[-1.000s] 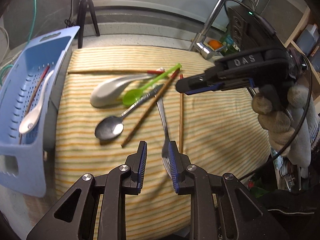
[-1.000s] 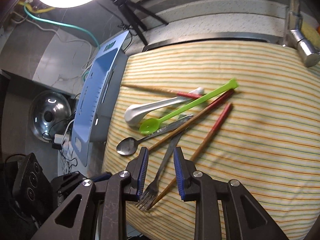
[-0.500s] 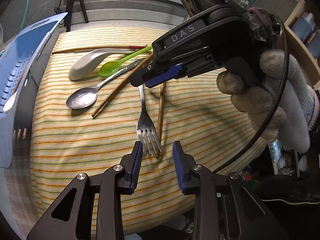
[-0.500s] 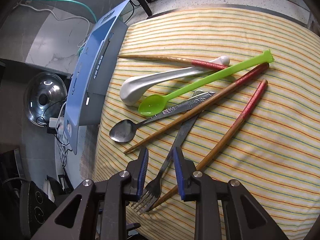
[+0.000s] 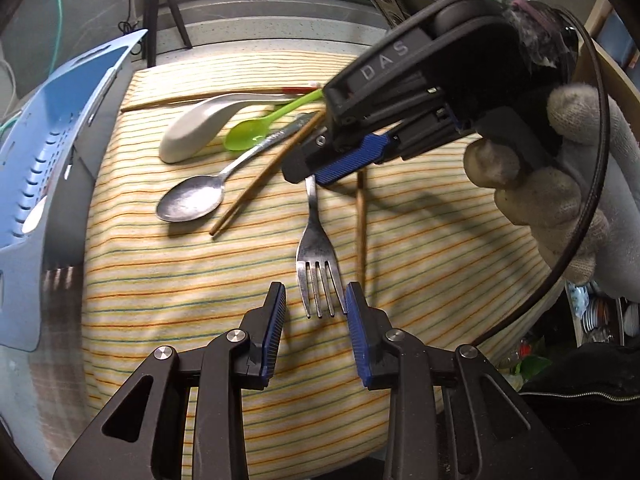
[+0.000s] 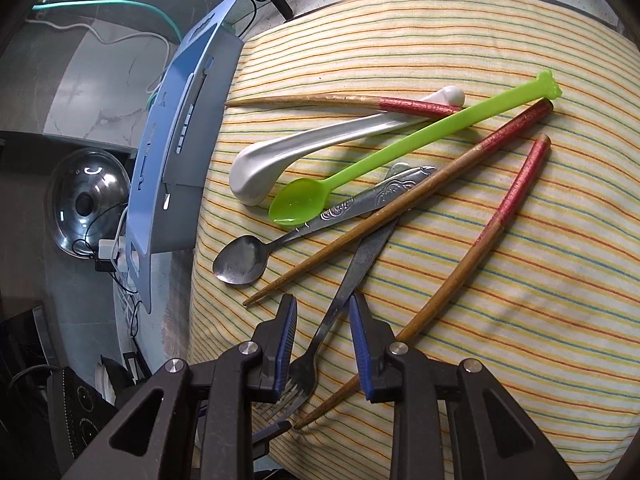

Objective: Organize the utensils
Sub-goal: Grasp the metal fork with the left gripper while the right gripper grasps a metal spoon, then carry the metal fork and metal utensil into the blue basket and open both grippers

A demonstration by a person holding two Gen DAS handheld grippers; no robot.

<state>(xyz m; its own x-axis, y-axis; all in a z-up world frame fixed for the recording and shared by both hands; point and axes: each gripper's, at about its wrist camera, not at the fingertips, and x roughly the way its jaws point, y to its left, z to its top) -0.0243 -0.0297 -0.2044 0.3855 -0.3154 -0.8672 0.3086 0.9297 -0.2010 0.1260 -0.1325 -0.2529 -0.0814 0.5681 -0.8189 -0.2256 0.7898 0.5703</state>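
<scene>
A metal fork (image 5: 317,256) lies on the striped cloth (image 5: 200,288), tines toward my left gripper (image 5: 314,304), which is open with its jaws astride the tines. My right gripper (image 6: 323,316) is open, its jaws on either side of the fork's handle (image 6: 352,276); in the left wrist view it (image 5: 316,168) hovers over that handle. Beside the fork lie a metal spoon (image 5: 192,200), a green plastic spoon (image 6: 384,160), a white ceramic spoon (image 6: 304,152) and three red-tipped wooden chopsticks (image 6: 492,232).
A blue perforated basket (image 5: 52,168) stands at the cloth's left edge and holds a white spoon. A steel pot lid (image 6: 86,208) and cables lie below the counter's left side. A tripod (image 5: 160,4) stands behind.
My left gripper has opened wider and pulled back so the fork's tines lie between its jaws. My right gripper has come down closer over the fork's handle.
</scene>
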